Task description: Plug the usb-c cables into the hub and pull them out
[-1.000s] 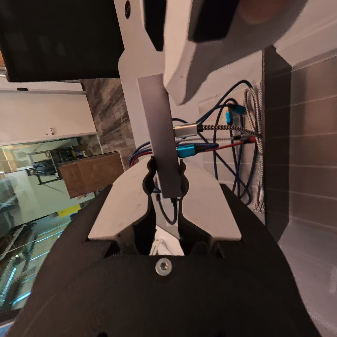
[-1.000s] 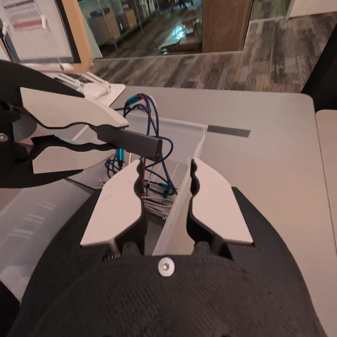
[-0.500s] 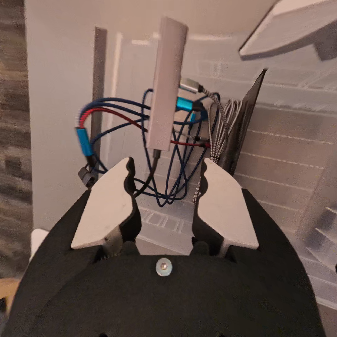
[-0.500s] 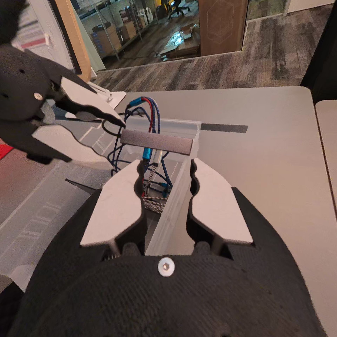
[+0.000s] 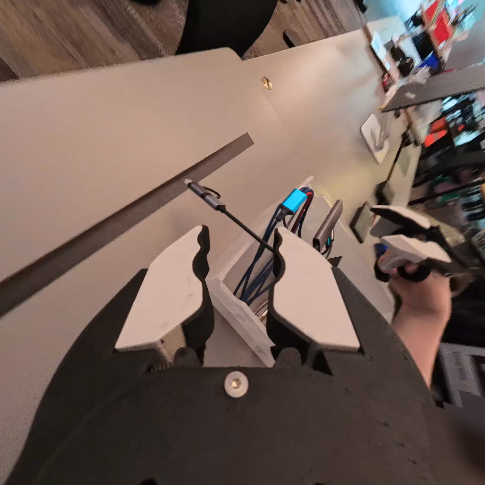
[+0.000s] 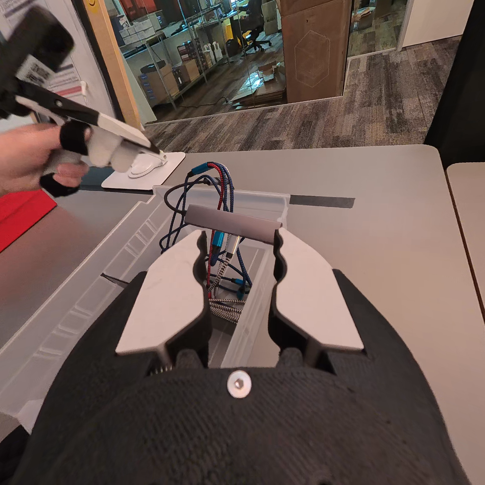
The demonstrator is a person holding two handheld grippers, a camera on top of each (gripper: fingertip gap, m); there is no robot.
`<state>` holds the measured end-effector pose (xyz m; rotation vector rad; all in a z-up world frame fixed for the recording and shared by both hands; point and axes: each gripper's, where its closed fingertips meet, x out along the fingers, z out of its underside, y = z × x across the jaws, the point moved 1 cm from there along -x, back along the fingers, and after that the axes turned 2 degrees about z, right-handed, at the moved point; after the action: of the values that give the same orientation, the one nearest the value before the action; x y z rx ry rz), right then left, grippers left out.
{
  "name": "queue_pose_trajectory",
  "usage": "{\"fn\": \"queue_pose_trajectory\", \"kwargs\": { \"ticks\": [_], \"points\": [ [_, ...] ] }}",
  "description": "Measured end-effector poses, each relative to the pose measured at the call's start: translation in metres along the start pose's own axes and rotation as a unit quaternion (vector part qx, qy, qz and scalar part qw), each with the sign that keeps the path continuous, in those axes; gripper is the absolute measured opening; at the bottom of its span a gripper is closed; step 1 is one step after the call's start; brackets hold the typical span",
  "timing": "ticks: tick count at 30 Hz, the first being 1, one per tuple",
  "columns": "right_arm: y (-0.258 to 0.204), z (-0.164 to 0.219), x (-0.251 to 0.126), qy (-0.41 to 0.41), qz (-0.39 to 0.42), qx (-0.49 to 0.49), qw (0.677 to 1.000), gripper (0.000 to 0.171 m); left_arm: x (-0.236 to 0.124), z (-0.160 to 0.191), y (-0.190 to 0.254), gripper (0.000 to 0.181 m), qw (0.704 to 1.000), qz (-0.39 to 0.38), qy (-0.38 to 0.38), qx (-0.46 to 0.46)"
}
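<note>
Smooth grey bench (image 6: 367, 262) carries a translucent ribbed plastic bin (image 6: 262, 202). Both the left hand-held gripper (image 5: 240, 245) and right hand-held gripper (image 6: 237, 245) gape apart, empty. The slim grey metal hub (image 6: 231, 223), with braided usb-c cables (image 6: 223, 244) plugged in, sits over the bin.

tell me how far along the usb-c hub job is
Done: two cables, one blue-plugged and one silver-plugged, sit in the hub, which rests over the clear bin. In hand: nothing; the left gripper and right gripper are both open and empty. Left: pulling those plugs out, and perhaps plugging the loose blue connector.
</note>
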<state>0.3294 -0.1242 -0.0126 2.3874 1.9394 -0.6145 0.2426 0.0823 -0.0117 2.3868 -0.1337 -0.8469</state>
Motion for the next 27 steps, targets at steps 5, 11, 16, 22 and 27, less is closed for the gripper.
{"fn": "queue_pose_trajectory", "kwargs": {
  "ticks": [5, 11, 16, 22, 27],
  "points": [
    [-0.003, 0.000, 0.003, -0.002, -0.001, -0.005, 1.000, 0.049, 0.025, 0.003, -0.015, 0.047, 0.990, 0.066, -0.011, -0.123],
    [-0.002, 0.000, 0.006, -0.003, -0.004, -0.006, 1.000, 0.049, 0.046, 0.007, -0.033, 0.040, 0.988, -0.018, -0.117, -0.101],
    [-0.004, -0.004, 0.008, 0.005, -0.009, -0.004, 1.000, 0.049, 0.064, 0.020, -0.022, 0.042, 0.975, -0.019, -0.189, -0.116],
    [-0.008, -0.003, 0.010, 0.000, -0.015, -0.010, 1.000, 0.049, 0.078, 0.034, -0.012, 0.018, 0.966, -0.034, -0.245, -0.073],
    [-0.007, -0.003, 0.009, 0.006, -0.020, -0.003, 1.000, 0.049, 0.074, 0.000, 0.016, 0.010, 0.986, 0.001, -0.155, 0.059]
  ]
}}
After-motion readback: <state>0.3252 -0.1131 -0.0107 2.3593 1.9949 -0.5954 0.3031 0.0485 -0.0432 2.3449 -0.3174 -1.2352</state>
